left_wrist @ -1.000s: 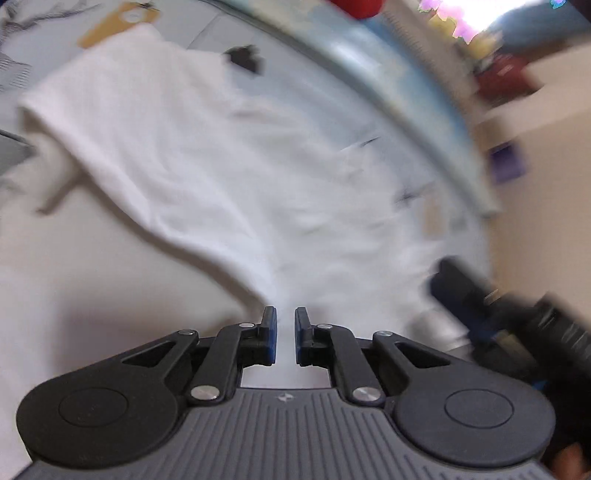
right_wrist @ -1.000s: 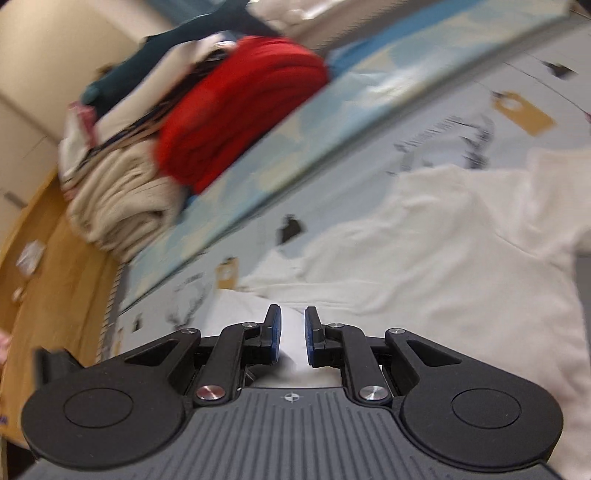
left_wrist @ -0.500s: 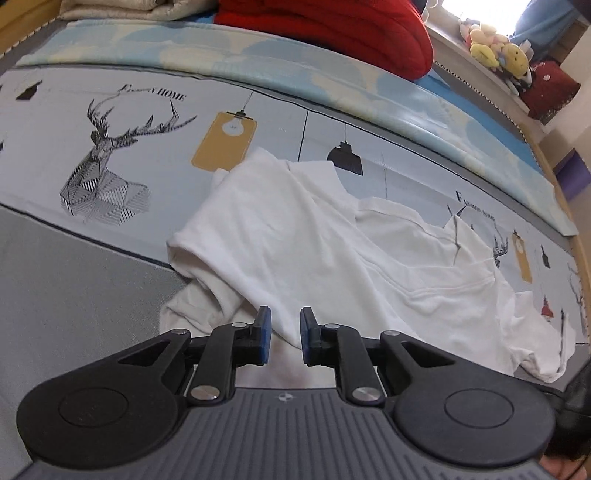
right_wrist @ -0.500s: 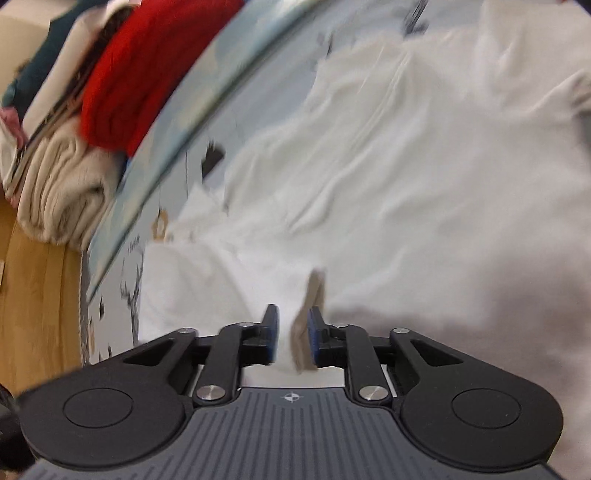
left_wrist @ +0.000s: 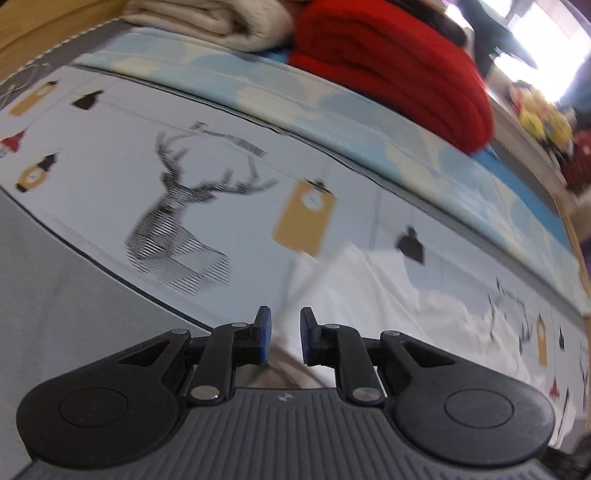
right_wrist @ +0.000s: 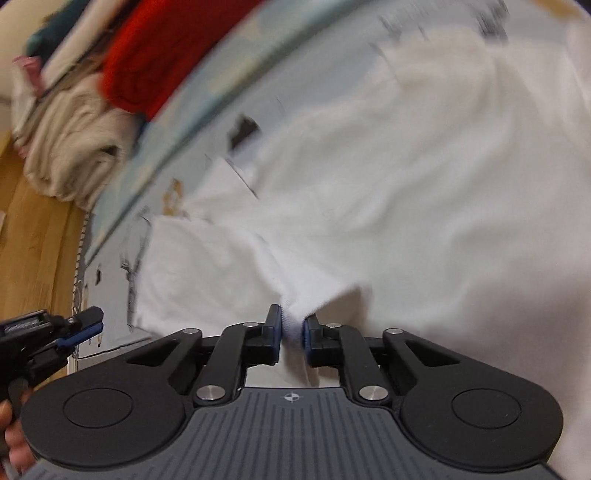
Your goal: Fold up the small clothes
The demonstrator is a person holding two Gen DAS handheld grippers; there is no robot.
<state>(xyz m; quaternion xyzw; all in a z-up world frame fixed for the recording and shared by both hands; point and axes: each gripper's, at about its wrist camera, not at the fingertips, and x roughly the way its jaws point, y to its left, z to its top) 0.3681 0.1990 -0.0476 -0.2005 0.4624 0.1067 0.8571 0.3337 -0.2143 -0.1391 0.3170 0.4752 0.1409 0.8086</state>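
R gripper (right_wrist: 292, 326) is clamped on a bunched fold of the white shirt (right_wrist: 388, 192); its jaws have just been closing, w/ cloth pinched between the blue pads. From the pinch the fabric fans up and away, creased, covering most of the R wrist view. Picture is blurred.

L gripper (left_wrist: 284, 334) has a narrow gap between its pads (left_wrist: 264, 332), nothing held. Shirt (left_wrist: 369, 291) lies under and just beyond its tips, stretching off to the right in that view. In the R wrist view the L gripper (right_wrist: 86, 326) shows at the left edge, beside the shirt's edge, w/ part of a hand (right_wrist: 11, 435) behind it.

Shirt lies on a printed sheet (left_wrist: 110, 155): deer head (left_wrist: 177, 229), yellow tag (left_wrist: 304, 218), small black shapes. Grey fabric (left_wrist: 55, 314) borders the sheet at lower left. Beyond it runs a pale blue strip (left_wrist: 332, 107), then a stack at the far side: red blanket (left_wrist: 391, 62) and beige blanket (left_wrist: 207, 18) side by side. Yellow plush toys (left_wrist: 543, 122) sit at far right, blurred. Wooden floor (right_wrist: 33, 229) shows at the left of the R wrist view.
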